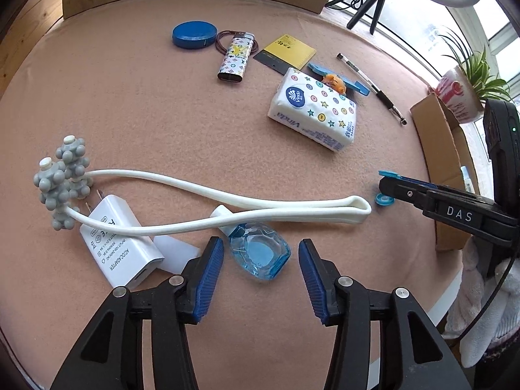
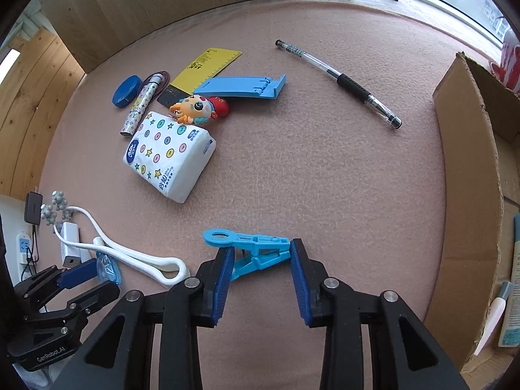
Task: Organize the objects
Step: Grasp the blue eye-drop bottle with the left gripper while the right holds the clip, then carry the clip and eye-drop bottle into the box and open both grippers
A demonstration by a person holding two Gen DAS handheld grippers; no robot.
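A blue clothes peg (image 2: 250, 252) lies at lower centre of the right wrist view, between the right tongs (image 2: 261, 279); the pads stand apart, and whether they press on it cannot be told. In the left wrist view the left tongs (image 1: 261, 273) are spread open over a clear blue bottle (image 1: 260, 253), low in the frame, touching nothing. Little sorting appears done: a white massager (image 1: 208, 201), charger (image 1: 120, 243), tissue pack (image 2: 169, 156), toy figure (image 2: 198, 109), blue phone stand (image 2: 243, 89), pen (image 2: 338, 79), lighter (image 1: 235, 60) and round blue tin (image 1: 194, 34) remain scattered. A cardboard box (image 2: 468, 175) at the right edge already holds a few items. The tabletop (image 2: 325, 178) wears pink felt; a window and potted plant (image 1: 468, 78) fill the upper right.
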